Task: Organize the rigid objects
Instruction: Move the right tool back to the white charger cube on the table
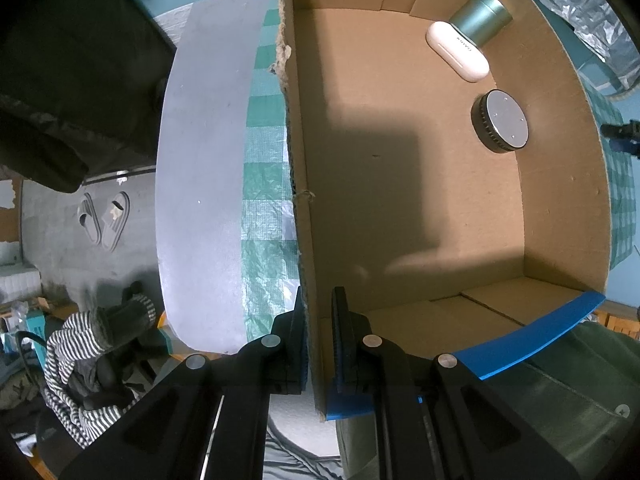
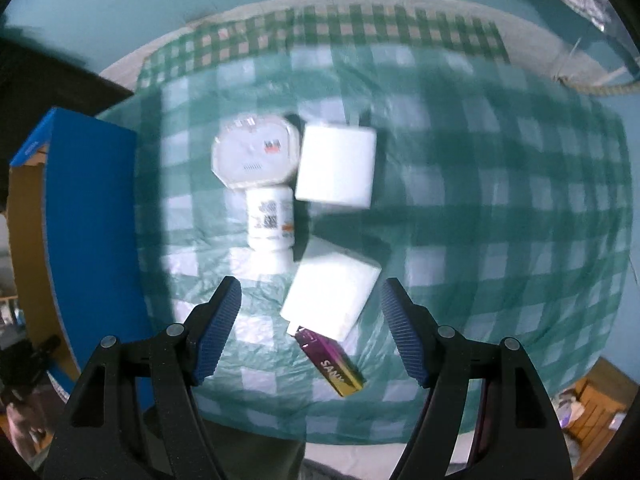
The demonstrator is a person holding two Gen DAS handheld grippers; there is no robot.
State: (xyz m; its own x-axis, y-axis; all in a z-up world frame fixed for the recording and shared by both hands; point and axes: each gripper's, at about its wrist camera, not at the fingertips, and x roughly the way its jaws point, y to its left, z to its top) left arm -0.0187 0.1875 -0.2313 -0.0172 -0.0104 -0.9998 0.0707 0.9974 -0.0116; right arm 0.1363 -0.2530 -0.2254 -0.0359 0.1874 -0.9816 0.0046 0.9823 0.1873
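My left gripper is shut on the left wall of a cardboard box with blue tape on its edges. Inside lie a green metal cylinder, a white oval case and a round silver-topped disc. My right gripper is open above the green checked cloth. Between its fingers lies a white block with a purple-and-gold packet just nearer. Beyond lie a white bottle, a white octagonal device and a second white block.
The box's blue outer side stands at the left of the right wrist view. A grey board lies left of the box. Slippers and striped clothing are on the floor below. Crinkled silver foil is at the far right.
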